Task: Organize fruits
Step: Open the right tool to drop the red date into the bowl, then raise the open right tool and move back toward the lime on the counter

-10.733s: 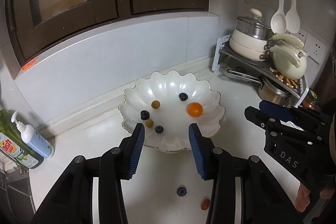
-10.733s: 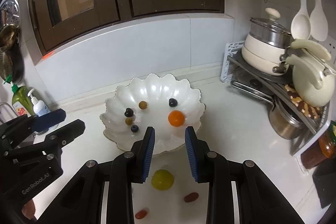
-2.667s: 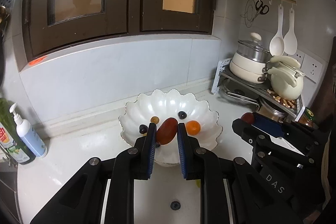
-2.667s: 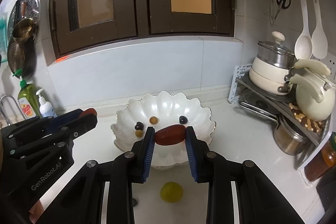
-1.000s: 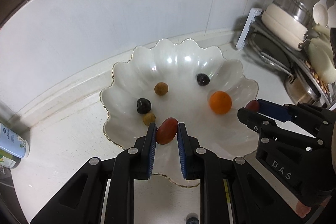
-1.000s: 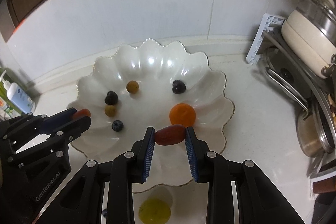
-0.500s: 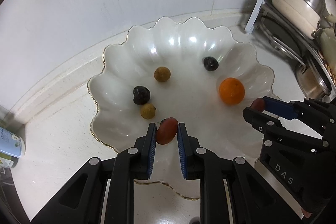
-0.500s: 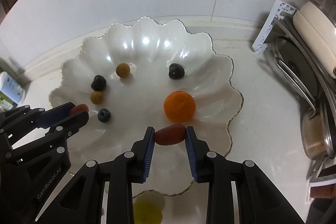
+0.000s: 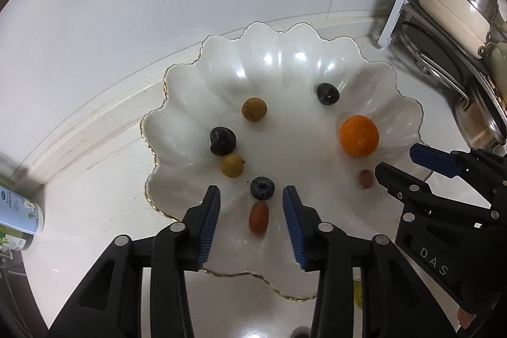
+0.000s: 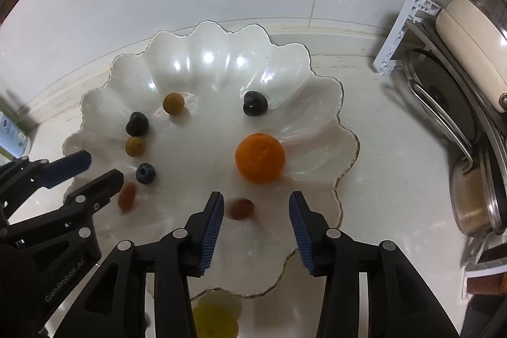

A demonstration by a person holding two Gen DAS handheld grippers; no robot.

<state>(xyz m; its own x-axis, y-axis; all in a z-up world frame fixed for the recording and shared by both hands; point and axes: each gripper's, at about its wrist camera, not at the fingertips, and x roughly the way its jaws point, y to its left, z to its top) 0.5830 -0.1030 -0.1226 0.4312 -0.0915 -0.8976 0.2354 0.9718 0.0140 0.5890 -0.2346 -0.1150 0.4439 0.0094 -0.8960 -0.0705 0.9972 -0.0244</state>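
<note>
"DAS" on right gripper [image 9: 396, 176]; "GenRobot.AI" on left gripper [image 10: 98, 170]

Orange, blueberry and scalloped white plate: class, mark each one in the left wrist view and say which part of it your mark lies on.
orange [image 9: 359, 135], left wrist view, middle of its peel
blueberry [image 9: 262, 188], left wrist view, its crown end
scalloped white plate [image 9: 279, 35], left wrist view, far rim
</note>
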